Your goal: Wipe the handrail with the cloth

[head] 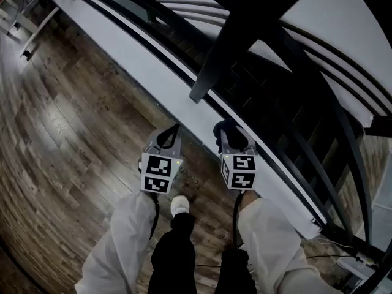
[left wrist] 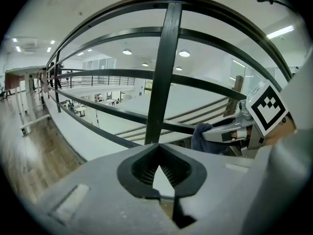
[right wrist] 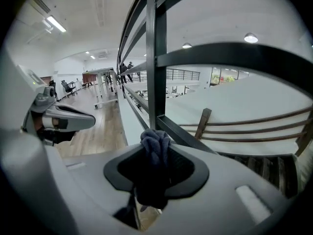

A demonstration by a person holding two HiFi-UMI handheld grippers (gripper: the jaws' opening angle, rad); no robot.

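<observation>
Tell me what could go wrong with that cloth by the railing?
1. The cloth is just a bunched wad in the right tool; it might slip out and drop between the bars onto the stairs.
2. Little cloth sticks out, so the hard tool could scrape the handrail.

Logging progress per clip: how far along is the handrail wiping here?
Done: the cloth is already picked up, bunched in the right gripper. In hand: that gripper sits low beside a railing post; the left gripper is shut and empty. Left: the handrail arches above, the cloth isn't on it, so the wiping itself seems still to do.
</observation>
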